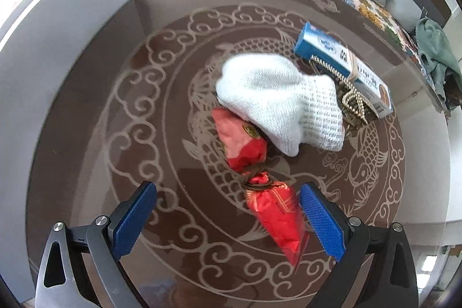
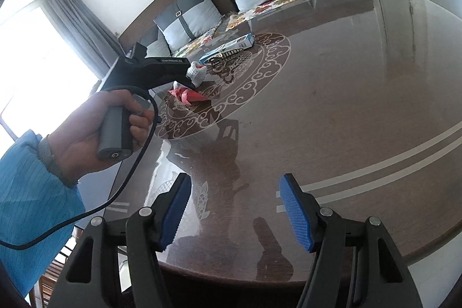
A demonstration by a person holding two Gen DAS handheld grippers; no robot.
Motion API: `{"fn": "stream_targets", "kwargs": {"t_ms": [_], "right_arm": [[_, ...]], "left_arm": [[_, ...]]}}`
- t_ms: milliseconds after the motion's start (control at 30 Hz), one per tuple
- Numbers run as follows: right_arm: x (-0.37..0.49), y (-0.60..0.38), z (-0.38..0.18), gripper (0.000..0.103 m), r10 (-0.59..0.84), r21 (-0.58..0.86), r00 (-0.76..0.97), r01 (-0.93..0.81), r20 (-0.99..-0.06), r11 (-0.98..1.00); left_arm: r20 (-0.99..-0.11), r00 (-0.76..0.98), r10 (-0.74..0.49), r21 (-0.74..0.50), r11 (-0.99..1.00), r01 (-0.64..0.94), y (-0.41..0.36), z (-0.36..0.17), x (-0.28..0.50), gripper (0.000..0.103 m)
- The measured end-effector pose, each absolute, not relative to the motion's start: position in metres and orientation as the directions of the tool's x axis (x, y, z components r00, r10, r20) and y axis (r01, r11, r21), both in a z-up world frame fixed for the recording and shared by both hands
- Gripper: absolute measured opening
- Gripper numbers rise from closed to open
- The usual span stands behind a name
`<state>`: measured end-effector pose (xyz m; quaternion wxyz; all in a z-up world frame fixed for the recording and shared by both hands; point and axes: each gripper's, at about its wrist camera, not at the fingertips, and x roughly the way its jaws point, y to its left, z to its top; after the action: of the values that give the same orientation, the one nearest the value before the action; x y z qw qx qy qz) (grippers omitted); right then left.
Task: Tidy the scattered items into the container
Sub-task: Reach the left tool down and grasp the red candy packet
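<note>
The left gripper (image 1: 228, 218) points steeply down over the brown patterned glass worktop (image 1: 86, 163), its jaws released and wide, the shiny red drawstring pouch (image 1: 260, 178) lying between the blue pads (image 1: 323, 224) but not pressed. I judge that closing on the tied neck gives the firmest hold, as the foil body may slip. Just behind lie the white knitted sock (image 1: 277, 103), a beaded metal chain (image 1: 349, 94) and the blue and white carton (image 1: 340, 65). The container, probably the grey wall (image 1: 57, 48) beside, is not clear. The right gripper (image 2: 234, 212) hovers apart, jaws released, empty.
</note>
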<state>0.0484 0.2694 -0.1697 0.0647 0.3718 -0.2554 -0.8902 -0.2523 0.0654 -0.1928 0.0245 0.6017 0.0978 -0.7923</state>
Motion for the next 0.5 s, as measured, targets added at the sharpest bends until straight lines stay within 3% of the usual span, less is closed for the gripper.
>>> {"fn": "stream_targets", "kwargs": {"t_ms": [100, 167, 233, 500], "right_arm": [[0.049, 0.269, -0.17, 0.065, -0.303, 0.5, -0.714, -0.077, -0.631, -0.863], [0.049, 0.269, -0.169, 0.065, -0.299, 0.496, -0.712, -0.08, -0.635, -0.864], [0.049, 0.27, -0.17, 0.065, -0.294, 0.494, -0.711, -0.087, -0.639, -0.865], [0.04, 0.27, -0.166, 0.065, -0.307, 0.502, -0.708, -0.077, -0.636, -0.861]], "left_arm": [[-0.949, -0.296, 0.104, -0.147, -0.981, 0.128, 0.07, -0.191, -0.252, 0.097], [-0.948, -0.299, 0.108, -0.144, -0.984, 0.101, 0.071, -0.188, -0.25, 0.058], [-0.949, -0.292, 0.117, -0.142, -0.988, 0.067, 0.071, -0.184, -0.249, 0.027], [-0.941, -0.305, 0.144, -0.168, -0.984, 0.054, 0.026, -0.174, -0.225, 0.025]]}}
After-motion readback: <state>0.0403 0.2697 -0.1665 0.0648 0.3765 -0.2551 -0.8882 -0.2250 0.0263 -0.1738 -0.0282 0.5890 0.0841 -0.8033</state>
